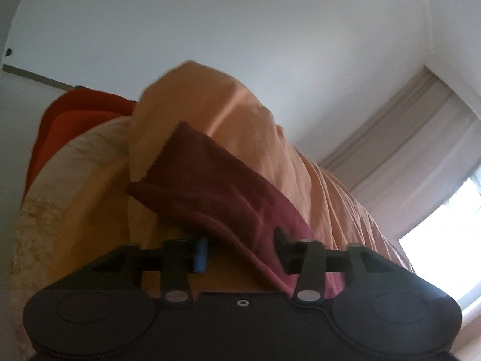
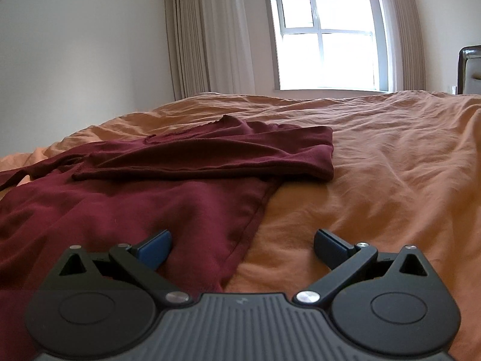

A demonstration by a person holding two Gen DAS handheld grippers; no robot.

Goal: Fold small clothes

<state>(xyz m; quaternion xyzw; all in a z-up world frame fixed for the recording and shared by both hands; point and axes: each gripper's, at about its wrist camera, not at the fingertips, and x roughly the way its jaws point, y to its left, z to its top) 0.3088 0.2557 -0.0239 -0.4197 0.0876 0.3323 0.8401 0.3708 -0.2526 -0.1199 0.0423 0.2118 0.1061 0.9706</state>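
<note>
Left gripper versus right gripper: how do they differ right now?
The left gripper is tilted steeply, its fingers close at the maroon garment's edge; the right gripper sits level, fingers spread wider, over garment and orange bedcover. Both are open, holding nothing.

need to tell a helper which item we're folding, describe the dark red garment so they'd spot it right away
Start at the bright window and come down onto the wide bed sheet, rumpled and orange. The maroon garment lies on its left part, one section already folded across the top, the lower hem reaching the open right gripper. It is the only dark red cloth against all that orange.
</note>
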